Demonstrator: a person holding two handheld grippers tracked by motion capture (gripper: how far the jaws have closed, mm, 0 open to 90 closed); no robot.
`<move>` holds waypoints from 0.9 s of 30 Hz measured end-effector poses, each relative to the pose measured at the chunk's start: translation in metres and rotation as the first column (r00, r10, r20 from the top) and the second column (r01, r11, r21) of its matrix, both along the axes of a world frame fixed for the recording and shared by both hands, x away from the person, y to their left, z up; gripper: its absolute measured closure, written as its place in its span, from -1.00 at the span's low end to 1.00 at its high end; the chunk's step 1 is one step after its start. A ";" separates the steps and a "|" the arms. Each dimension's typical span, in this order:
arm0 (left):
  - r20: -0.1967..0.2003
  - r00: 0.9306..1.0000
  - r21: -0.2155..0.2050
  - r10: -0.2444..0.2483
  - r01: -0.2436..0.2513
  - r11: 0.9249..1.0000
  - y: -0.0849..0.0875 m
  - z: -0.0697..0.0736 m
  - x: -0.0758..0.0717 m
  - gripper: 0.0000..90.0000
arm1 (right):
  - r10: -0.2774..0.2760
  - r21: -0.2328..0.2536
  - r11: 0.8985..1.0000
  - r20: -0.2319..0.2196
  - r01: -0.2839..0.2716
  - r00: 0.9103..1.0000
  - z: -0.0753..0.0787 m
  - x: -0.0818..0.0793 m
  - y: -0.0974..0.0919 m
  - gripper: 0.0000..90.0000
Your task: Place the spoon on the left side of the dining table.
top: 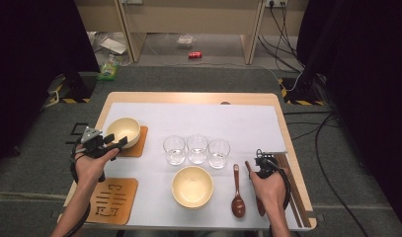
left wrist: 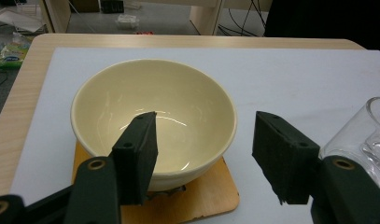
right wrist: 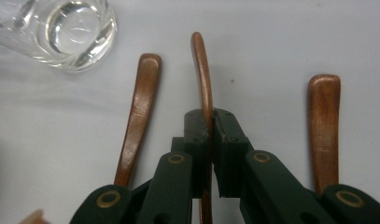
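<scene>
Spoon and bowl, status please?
Right tool shut on middle spoon. Left tool open, one jaw inside bowl. Spoons either side close.

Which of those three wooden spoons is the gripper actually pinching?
The middle spoon: the right gripper has its jaws shut on its handle. The left spoon and the right spoon lie free on either side.

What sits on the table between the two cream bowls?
In the high view, only bare white sheet lies between the bowl on the coaster and the near bowl; the three glasses stand just beside that stretch.

Cream bowl [left wrist: 155, 119] on coaster – brown spoon [right wrist: 202, 79] on edge
</scene>
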State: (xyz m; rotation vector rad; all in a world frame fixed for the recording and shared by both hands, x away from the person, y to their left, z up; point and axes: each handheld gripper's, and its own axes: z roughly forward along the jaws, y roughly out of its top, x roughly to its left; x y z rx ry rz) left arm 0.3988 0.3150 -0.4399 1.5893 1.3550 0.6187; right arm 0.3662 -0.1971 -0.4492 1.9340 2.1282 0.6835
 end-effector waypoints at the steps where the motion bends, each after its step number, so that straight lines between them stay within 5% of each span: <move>1: 0.002 1.000 -0.001 0.000 0.000 1.000 0.000 0.000 0.000 -0.12 | 0.004 0.000 1.000 0.010 -0.004 1.000 0.001 -0.001 0.000 0.89; 11: 0.018 1.000 -0.007 -0.010 0.010 1.000 -0.001 0.004 -0.001 -0.12 | 0.027 0.035 0.999 0.161 -0.033 0.987 0.017 -0.012 -0.006 0.89; 22: 0.025 0.999 -0.005 -0.026 0.026 1.000 -0.005 0.006 -0.003 -0.13 | 0.038 0.081 0.995 0.305 -0.066 0.952 0.024 -0.018 -0.011 0.89; 27: 0.039 0.999 -0.006 -0.034 0.034 0.999 -0.006 0.011 -0.005 -0.13 | 0.037 0.095 0.993 0.368 -0.077 0.929 0.030 -0.020 -0.011 0.89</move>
